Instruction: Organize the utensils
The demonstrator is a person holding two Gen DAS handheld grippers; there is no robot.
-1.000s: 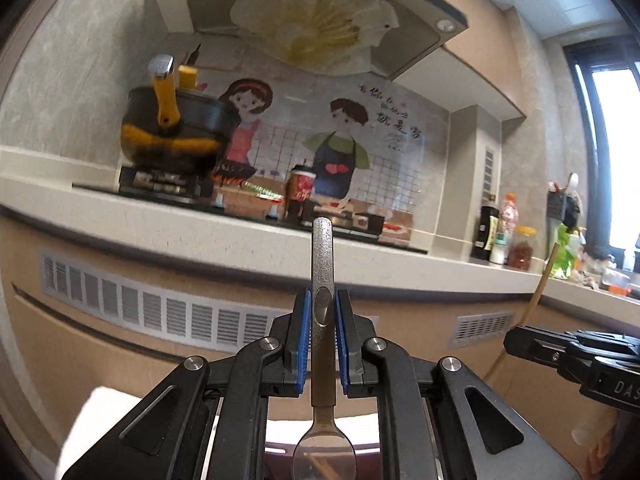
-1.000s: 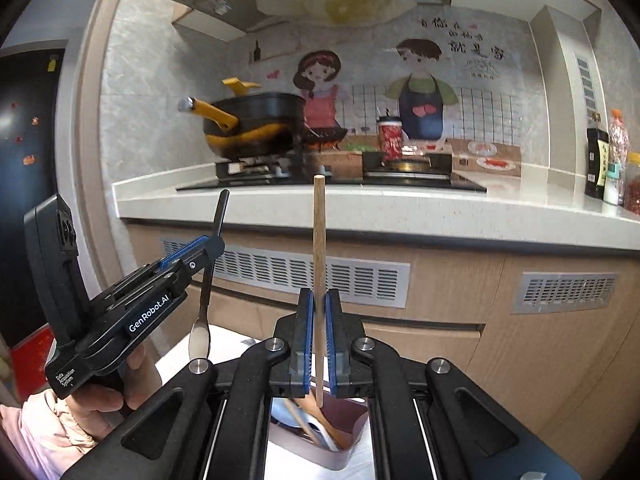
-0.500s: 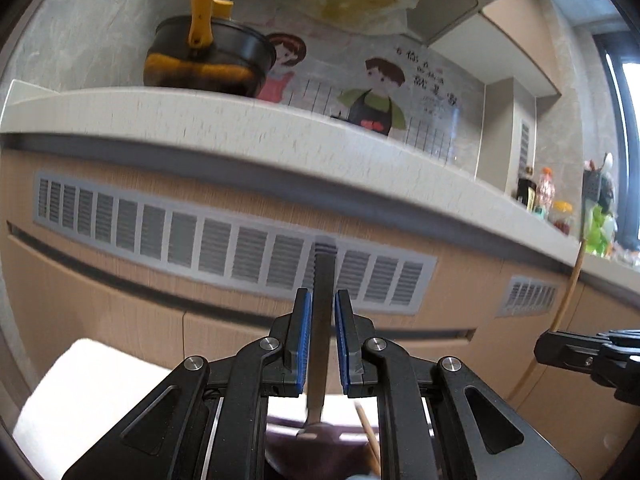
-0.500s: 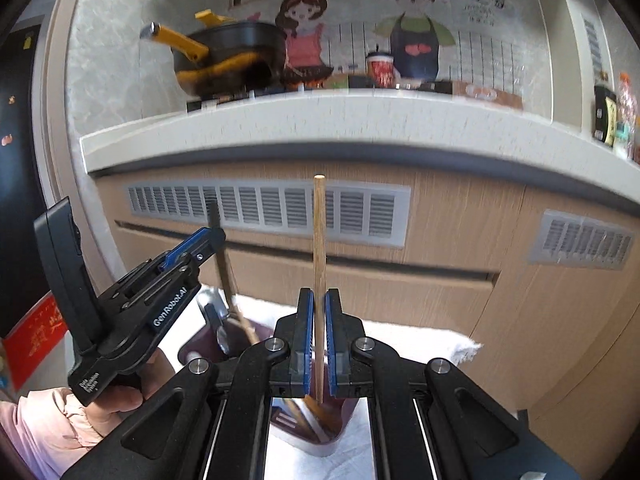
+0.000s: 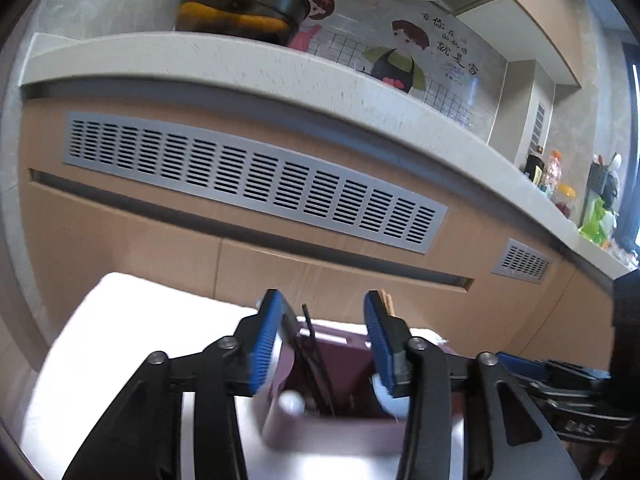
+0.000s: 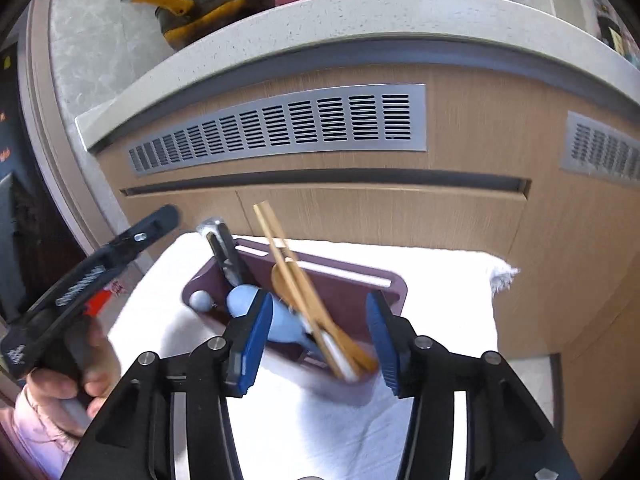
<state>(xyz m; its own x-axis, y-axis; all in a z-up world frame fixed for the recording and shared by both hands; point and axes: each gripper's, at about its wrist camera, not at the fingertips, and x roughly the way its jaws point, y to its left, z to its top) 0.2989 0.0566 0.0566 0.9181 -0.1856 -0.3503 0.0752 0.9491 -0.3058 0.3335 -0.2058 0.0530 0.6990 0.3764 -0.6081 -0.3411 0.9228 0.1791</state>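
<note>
opening now, both tools [image 6: 316, 334] have dropped spoon [image 6: 226, 250] and chopstick [image 6: 280, 256] into holder [image 6: 360, 280].

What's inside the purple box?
The purple box holds wooden chopsticks, a wooden spoon, a blue spoon and dark-handled cutlery. Its bottom is hidden.
</note>
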